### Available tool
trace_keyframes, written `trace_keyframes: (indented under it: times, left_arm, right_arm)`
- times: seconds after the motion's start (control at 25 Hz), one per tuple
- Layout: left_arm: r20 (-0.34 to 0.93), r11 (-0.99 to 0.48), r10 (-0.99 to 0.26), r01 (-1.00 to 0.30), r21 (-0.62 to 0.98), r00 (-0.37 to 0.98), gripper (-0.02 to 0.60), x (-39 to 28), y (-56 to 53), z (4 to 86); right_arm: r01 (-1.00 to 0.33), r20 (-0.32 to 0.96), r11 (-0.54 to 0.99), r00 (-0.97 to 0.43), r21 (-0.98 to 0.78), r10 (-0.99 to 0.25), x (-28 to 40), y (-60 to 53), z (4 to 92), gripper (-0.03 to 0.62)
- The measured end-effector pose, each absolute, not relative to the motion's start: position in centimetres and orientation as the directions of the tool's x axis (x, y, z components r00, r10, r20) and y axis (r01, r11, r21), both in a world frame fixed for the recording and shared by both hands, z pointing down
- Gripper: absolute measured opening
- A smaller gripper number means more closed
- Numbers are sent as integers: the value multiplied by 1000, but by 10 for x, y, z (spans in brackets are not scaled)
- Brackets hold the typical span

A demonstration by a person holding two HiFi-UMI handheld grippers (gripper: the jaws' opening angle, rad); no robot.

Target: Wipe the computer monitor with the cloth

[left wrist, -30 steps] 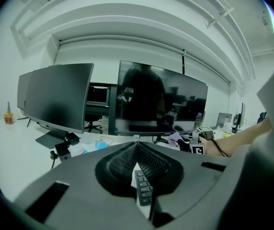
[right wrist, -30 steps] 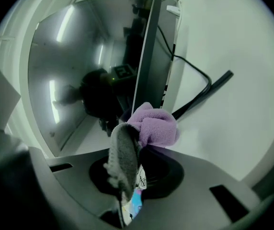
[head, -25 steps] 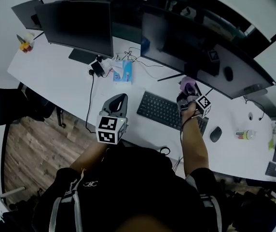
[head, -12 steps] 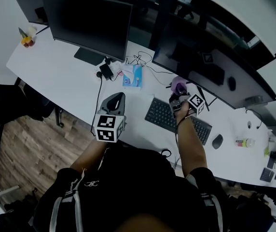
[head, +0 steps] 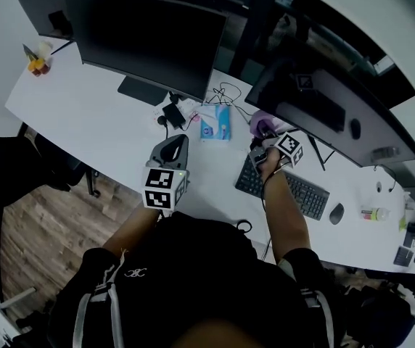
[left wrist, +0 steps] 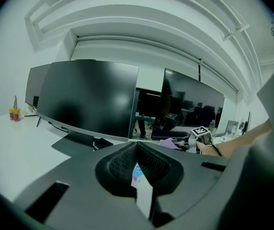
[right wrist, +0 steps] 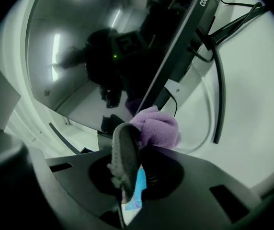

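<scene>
My right gripper (head: 265,138) is shut on a purple cloth (head: 258,122) and holds it at the lower left edge of the wide dark monitor (head: 338,111). In the right gripper view the cloth (right wrist: 157,126) bulges out of the jaws of the right gripper (right wrist: 136,140), pressed against the bottom rim of the monitor (right wrist: 98,42). My left gripper (head: 173,151) hovers over the desk in front of a second monitor (head: 149,38). The left gripper (left wrist: 137,145) is shut with nothing in it.
A keyboard (head: 294,187) and mouse (head: 336,213) lie below the wide monitor. A blue tissue pack (head: 216,124), a power adapter (head: 171,114) and cables sit between the monitor stands. A small bottle (head: 373,213) stands at far right; a dark chair (head: 4,172) is left of the desk.
My right gripper has carried the cloth leftward along the wide monitor's lower edge, from over the keyboard's right part to its left end. The left gripper has stayed put.
</scene>
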State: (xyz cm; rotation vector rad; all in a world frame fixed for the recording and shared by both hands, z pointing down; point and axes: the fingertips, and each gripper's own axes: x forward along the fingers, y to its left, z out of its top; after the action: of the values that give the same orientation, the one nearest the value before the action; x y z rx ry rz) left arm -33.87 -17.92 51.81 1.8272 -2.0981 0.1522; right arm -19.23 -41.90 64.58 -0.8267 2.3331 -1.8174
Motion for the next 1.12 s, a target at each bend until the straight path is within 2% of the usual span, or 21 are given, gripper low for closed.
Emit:
trace_keyframes:
  times: [0.24, 0.56, 0.96, 1.12]
  left_arm:
    - [332, 137, -939, -983, 121, -90, 14, -389, -162, 515]
    - [326, 130, -942, -983, 130, -82, 14, -427, -148, 516]
    - [318, 114, -946, -983, 147, -62, 14, -440, -150, 517]
    - [309, 103, -950, -983, 149, -52, 14, -436, -153, 515]
  right_arm:
    - [-422, 294, 194, -833, -886, -469, -234, -409, 645, 64]
    - [-521, 379, 302, -824, -798, -421, -287, -392, 643, 64]
    - [-516, 382, 314, -833, -797, -400, -310, -384, 634, 64]
    - [-489, 340, 351, -848, -798, -407, -314, -381, 616, 64]
